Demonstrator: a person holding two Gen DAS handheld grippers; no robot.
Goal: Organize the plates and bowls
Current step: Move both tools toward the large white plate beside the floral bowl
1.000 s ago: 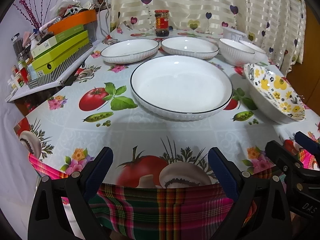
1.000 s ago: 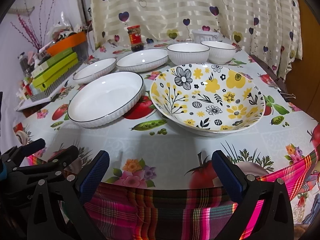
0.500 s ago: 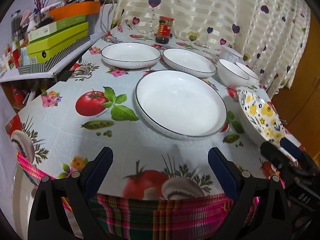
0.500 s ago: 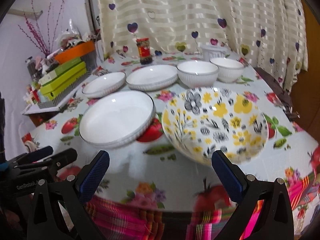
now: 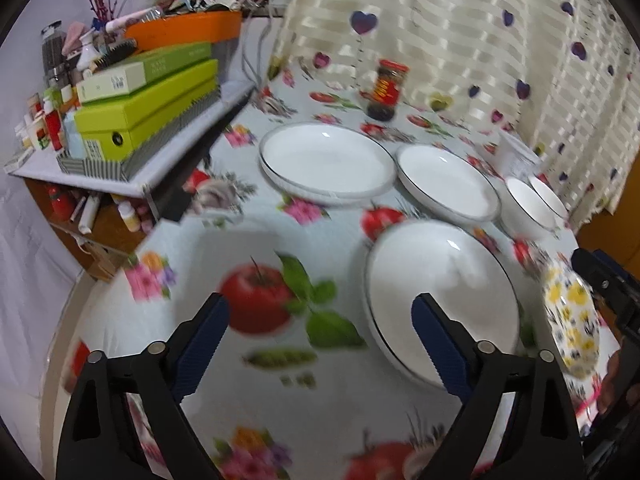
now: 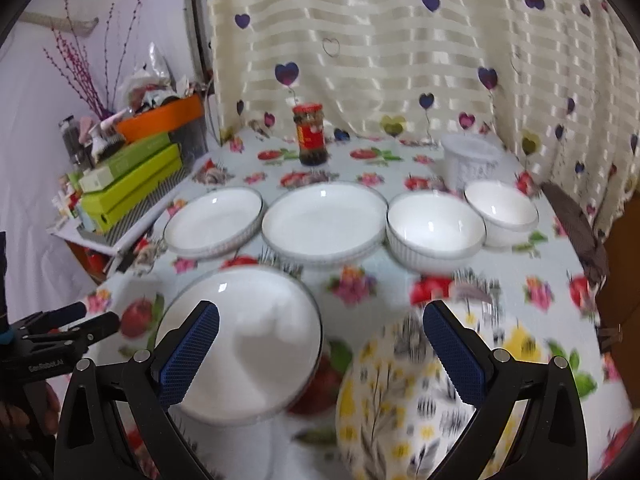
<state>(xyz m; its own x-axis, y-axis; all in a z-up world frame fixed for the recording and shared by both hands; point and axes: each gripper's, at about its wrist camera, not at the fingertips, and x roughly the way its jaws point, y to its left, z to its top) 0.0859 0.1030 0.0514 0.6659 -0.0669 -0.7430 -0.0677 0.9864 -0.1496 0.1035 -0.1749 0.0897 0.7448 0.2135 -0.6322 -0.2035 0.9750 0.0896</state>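
Left wrist view: the left gripper point(image 5: 320, 336) hangs over the tablecloth point(image 5: 256, 248), jaws closing on nothing, the large white plate point(image 5: 440, 300) under its right finger. Right gripper point(image 6: 320, 350) gapes empty above that plate and the flowered bowl point(image 6: 400, 392).

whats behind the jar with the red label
Right behind the jar hangs the heart-print curtain, reaching down to the tablecloth. Whatever lies behind the curtain is covered.

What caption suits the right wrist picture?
Open right gripper above a large white plate and floral bowl.
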